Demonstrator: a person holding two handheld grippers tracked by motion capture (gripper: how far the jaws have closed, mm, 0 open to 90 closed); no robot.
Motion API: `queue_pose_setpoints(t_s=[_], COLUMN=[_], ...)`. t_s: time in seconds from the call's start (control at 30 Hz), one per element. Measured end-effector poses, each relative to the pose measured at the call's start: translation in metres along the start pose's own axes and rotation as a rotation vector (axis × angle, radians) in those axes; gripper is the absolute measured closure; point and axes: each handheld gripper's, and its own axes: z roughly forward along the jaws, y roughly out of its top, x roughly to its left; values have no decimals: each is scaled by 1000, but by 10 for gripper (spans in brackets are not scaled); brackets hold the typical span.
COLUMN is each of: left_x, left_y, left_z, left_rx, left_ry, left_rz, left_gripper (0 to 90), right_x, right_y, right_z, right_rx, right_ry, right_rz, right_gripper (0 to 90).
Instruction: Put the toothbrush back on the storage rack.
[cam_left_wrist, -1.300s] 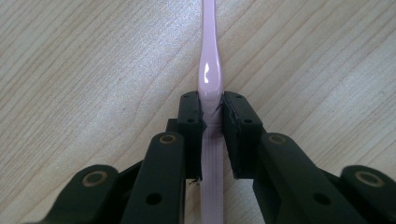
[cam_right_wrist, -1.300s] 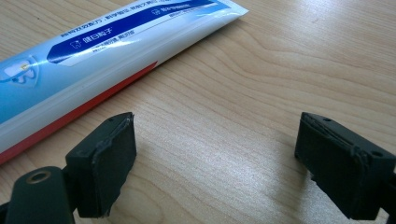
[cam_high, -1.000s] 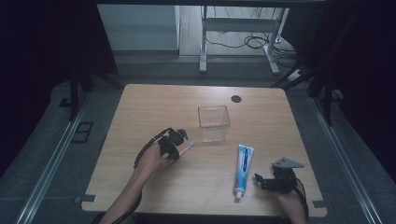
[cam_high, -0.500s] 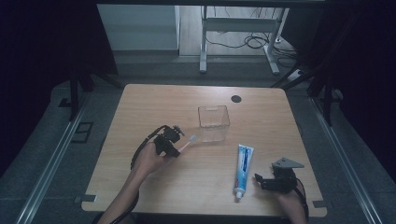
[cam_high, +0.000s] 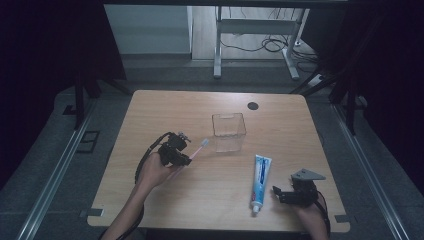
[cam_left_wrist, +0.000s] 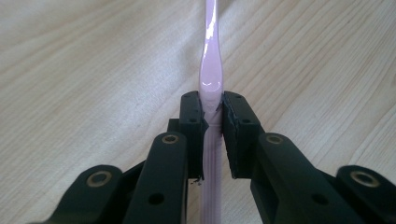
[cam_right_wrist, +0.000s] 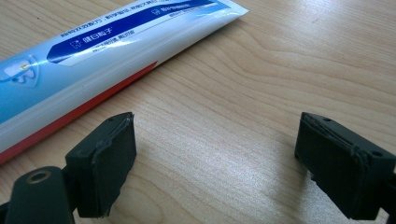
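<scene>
Wooden worktop first: everything sits where it was a second ago except what my left hand carries. Clear plastic box stands just past centre, empty as far as I can see. Toothpaste tube lies untouched at about five o'clock from it, and my right claw, pads spread wide with nothing between, hangs beside the tube's cap end. Now the change: my left claw, pinching the pink toothbrush by its handle, has carried it up and toward the box from eight o'clock. I'd say the drop-in comes next.
</scene>
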Motion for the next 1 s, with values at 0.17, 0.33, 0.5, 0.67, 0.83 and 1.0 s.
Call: queue_pose_setpoints(t_s=[0.17,0.33,0.5,0.67,0.83,1.0], left_x=[0,0,-1,-1,-1,-4], left_y=[0,0,1,3,9,19], left_z=[-9,-15,-23,-30,-36,-42], left_rx=[-52,-93,-143,-194,-232,-267], left_ry=[14,18,23,23,14,21], left_rz=[2,0,-1,-4,1,5], left_gripper=[790,790,790,790,790,790], right_x=[0,0,0,0,0,0], right_y=[0,0,0,0,0,0], right_z=[0,0,0,0,0,0], right_rx=[0,0,0,0,-1,-2], right_ry=[0,0,0,0,0,0], right_rz=[0,0,1,1,0,-2], right_gripper=[124,124,125,124,124,124])
